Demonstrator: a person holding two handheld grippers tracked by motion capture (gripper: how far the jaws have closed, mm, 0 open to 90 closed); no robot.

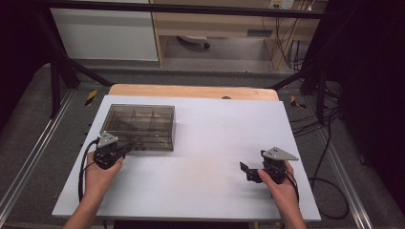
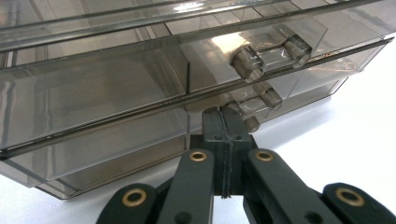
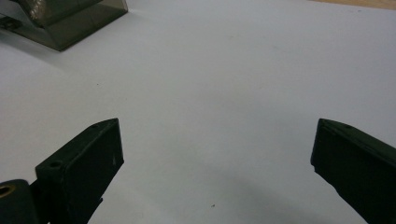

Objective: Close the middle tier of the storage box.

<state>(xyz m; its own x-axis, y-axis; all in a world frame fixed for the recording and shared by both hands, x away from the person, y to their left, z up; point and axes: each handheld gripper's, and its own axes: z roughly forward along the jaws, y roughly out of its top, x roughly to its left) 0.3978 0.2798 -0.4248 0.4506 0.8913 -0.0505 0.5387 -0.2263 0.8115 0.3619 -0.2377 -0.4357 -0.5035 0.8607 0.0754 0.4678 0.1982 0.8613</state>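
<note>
Left gripper view puts you right up against the smoky clear organizer box (image 2: 140, 93): your left tongs (image 2: 224, 114) are clenched tight, jaws pressed flat together with nothing visibly pinched between them, and the tip sits just under the little clear latch (image 2: 268, 53) on the box's front edge. My guess is you've got them closed on purpose so the tip works like a thin wedge or poker, something to nudge up under that clasp or the lid lip, since open jaws would be too bulky to get in there. I can't tell if the tip actually touches the plastic or just sits a hair off it. From the high view the box (image 1: 139, 128) sits on the far left part of the white desk (image 1: 200, 191), lid down flat, dividers visible through it, and your left tongs (image 1: 125, 149) come at its near corner from the front. Your right tongs (image 1: 247, 171) are well apart from it over on the right side of the desk, released and wide, hovering low over bare surface; in the right gripper view the jaws are spread with just desk between them and a corner of the box (image 3: 70, 23) up at the top left. Looks like that hand's parked on standby, probably ready to steady the box or lift the lid once the latch gives.
</note>
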